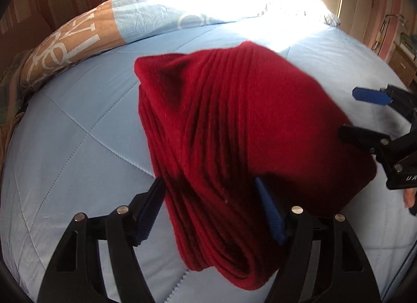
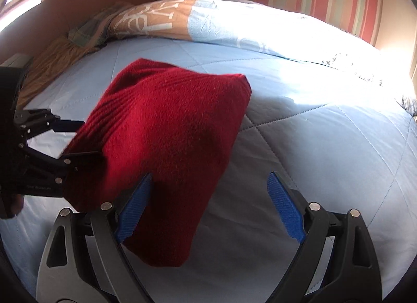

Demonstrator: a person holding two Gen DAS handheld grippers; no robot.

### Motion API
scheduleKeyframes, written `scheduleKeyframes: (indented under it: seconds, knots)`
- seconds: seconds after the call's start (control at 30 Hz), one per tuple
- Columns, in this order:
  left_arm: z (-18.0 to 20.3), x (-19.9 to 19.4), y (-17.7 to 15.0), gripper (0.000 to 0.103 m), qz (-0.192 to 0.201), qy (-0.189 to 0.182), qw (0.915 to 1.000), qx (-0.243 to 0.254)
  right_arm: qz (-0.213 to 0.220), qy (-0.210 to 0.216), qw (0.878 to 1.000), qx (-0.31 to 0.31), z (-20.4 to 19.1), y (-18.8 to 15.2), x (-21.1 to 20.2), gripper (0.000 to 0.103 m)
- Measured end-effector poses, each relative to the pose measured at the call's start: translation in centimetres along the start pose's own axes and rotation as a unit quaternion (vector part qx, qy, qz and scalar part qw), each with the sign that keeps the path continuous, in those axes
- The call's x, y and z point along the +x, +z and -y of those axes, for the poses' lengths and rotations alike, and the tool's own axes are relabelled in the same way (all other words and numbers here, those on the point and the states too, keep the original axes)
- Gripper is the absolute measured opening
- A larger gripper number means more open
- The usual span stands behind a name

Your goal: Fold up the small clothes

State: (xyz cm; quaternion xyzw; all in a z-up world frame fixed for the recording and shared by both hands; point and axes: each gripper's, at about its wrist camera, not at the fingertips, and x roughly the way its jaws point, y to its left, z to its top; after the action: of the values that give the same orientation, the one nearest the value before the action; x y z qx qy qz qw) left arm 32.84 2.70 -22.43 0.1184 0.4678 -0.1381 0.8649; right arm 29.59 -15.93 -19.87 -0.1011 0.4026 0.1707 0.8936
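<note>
A dark red knitted garment [image 1: 234, 125] is bunched in folds over the light blue quilt [image 1: 78, 133]. My left gripper [image 1: 208, 180] is open, and the garment's near end runs between its blue pads and drapes over the right finger [image 1: 271, 211]. In the right wrist view the same garment [image 2: 166, 131] covers the inner side of the left pad [image 2: 135, 204] of my right gripper [image 2: 209, 174], which stands wide open and grips nothing. The right gripper [image 1: 348, 112] also shows at the garment's right edge. The left gripper's black fingers [image 2: 65, 122] reach under the garment's left side.
A rolled duvet [image 1: 78, 37], brown and blue with white letters, lies along the bed's far side under a striped wall. A wooden nightstand [image 1: 401, 63] stands at the far right. Strong sunlight washes out the far corner of the bed [image 2: 338, 50]. A hand [image 1: 409, 196] shows at the right edge.
</note>
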Motion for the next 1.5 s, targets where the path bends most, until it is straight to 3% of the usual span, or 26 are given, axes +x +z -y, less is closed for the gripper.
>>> scheduleKeyframes:
  seconds: [0.07,0.13,0.2,0.3,0.47,0.53,0.63,0.73,0.9,1.07,1.2,1.3,1.37,1.43,1.5]
  knots:
    - [-1.2,0.9,-1.1,0.075,-0.005,-0.018,0.9997,-0.015,-0.014,-0.019,0.999,-0.024,-0.4,-0.9,1.2,0.091]
    - [-2.6,1.8,-1.6,0.091,-0.006,-0.026,0.9990,-0.036,-0.022,-0.020,1.000,-0.005,0.3,-1.4,2.6,0.100]
    - [-3.6,2.5,-2.2,0.098,-0.009,-0.040,0.9975,-0.058,-0.035,-0.004,0.999,0.028,1.4,-1.9,4.2,0.100]
    - [-4.1,2.4,-2.3,0.098,-0.008,-0.052,0.9956,-0.078,-0.034,0.010,0.998,0.049,1.8,-1.9,4.3,0.100]
    - [-3.8,-2.3,-1.8,0.097,0.039,-0.054,0.9956,-0.067,0.017,0.030,0.999,0.034,1.0,-1.7,-0.1,0.100]
    - [-4.9,-3.3,-1.3,0.097,0.049,-0.069,0.9922,-0.091,0.028,0.044,0.998,0.043,1.1,-1.5,-1.1,0.100]
    - [-7.3,-2.5,-0.1,0.097,0.047,-0.120,0.9797,-0.153,0.035,0.070,0.994,0.079,1.8,-0.9,-1.6,0.100]
    - [-9.1,0.0,0.8,0.097,0.024,-0.143,0.9675,-0.207,0.017,0.087,0.990,0.111,2.4,-0.1,-0.3,0.100]
    - [-9.9,4.5,0.9,0.097,-0.037,-0.240,0.9286,-0.281,-0.030,0.127,0.979,0.156,2.4,0.4,2.6,0.100]
    - [-9.6,5.8,1.4,0.097,-0.036,-0.257,0.9224,-0.286,-0.030,0.127,0.978,0.165,2.1,-0.1,2.9,0.100]
    - [-9.4,7.0,2.5,0.097,-0.043,-0.282,0.9115,-0.297,-0.029,0.129,0.975,0.178,2.8,-0.5,2.6,0.100]
    - [-9.2,7.8,3.6,0.097,-0.050,-0.283,0.9096,-0.301,-0.040,0.137,0.972,0.188,3.0,-0.8,2.7,0.100]
    - [-8.7,7.7,4.0,0.095,-0.053,-0.269,0.9193,-0.282,-0.047,0.148,0.969,0.195,3.1,-1.3,2.5,0.100]
    - [-8.0,7.3,4.2,0.086,-0.057,-0.249,0.9305,-0.262,-0.055,0.160,0.964,0.204,3.0,-1.7,2.5,0.100]
    - [-7.6,7.0,4.1,0.079,-0.051,-0.242,0.9345,-0.256,-0.064,0.176,0.958,0.215,2.7,-2.2,2.8,0.093]
